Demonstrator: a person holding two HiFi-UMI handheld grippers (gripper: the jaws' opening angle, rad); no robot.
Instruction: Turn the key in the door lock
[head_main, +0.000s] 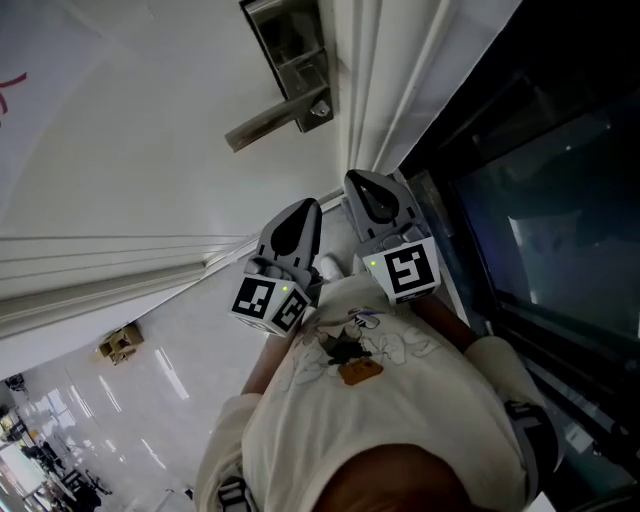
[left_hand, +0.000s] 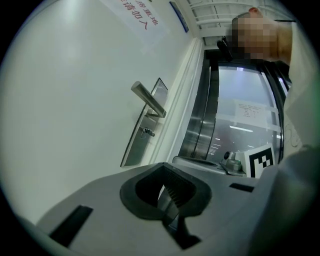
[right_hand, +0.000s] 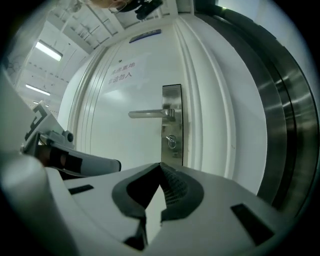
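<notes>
Dead ahead at 12 o'clock of the right tool (right_hand: 159, 192), well apart from it, a small silver key (right_hand: 171, 142) with a ring sits in the lock of a tall brushed-steel plate (right_hand: 172, 100) on the white door (right_hand: 125, 145). The key's blade is hidden in the keyhole. A straight steel lever handle (right_hand: 147, 114) reaches from the plate toward 9 o'clock. The right tool's jaws are pressed together on nothing. The left tool (left_hand: 162, 190), its jaws likewise together and empty, sees the plate at 11 o'clock, tilted. From the head view the plate's top is cut off, the key is too small to make out, and both hands lie hidden beneath the black-and-white marker cubes (head_main: 270, 300).
</notes>
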